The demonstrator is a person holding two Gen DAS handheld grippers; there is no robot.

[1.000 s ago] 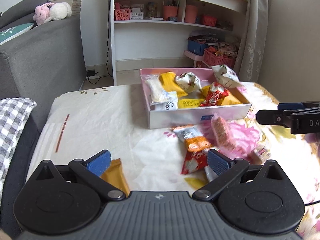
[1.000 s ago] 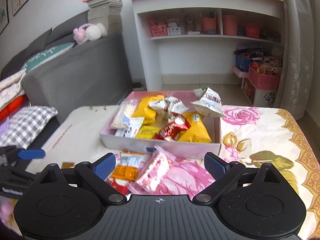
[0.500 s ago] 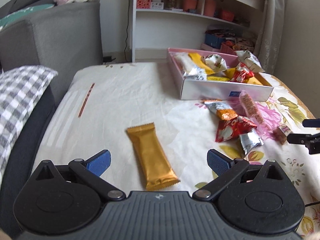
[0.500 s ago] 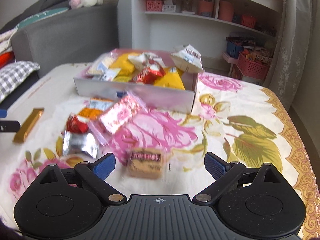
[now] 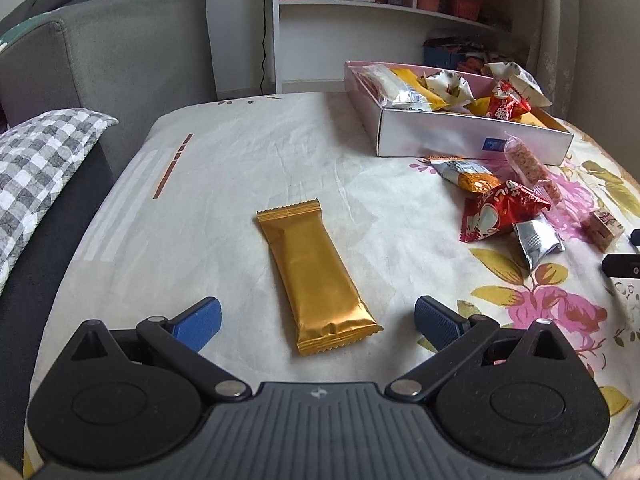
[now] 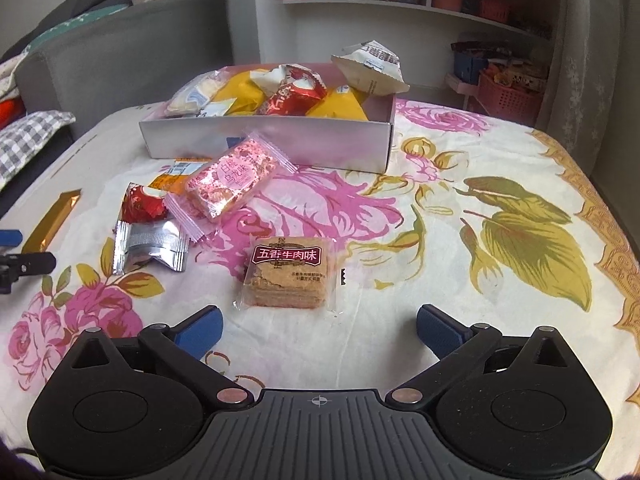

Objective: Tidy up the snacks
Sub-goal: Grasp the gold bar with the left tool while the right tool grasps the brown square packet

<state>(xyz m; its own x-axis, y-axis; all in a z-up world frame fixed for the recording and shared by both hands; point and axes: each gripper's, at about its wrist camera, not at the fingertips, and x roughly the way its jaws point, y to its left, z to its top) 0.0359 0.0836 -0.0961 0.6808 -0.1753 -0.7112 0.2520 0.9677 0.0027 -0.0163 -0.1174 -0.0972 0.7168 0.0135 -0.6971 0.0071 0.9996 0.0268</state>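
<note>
The left claw (image 5: pixel 316 316) is held wide open and empty, its blue pads straddling the near end of the gold bar (image 5: pixel 314 276), which lies flat toward the left side of the table (image 5: pixel 240 152), well apart from the other snacks. A good grasp would likely be made by lowering the pads across the bar's narrow width, then closing gently so the wrapper is not crushed. Near the middle, loose packets lie just before the box (image 6: pixel 280 142), which stands toward the far edge and is already heaped. The right claw (image 6: pixel 320 330) is likewise wide open and empty, just short of the brown cracker pack (image 6: pixel 288 274); a squarer approach over the pack is advised.
</note>
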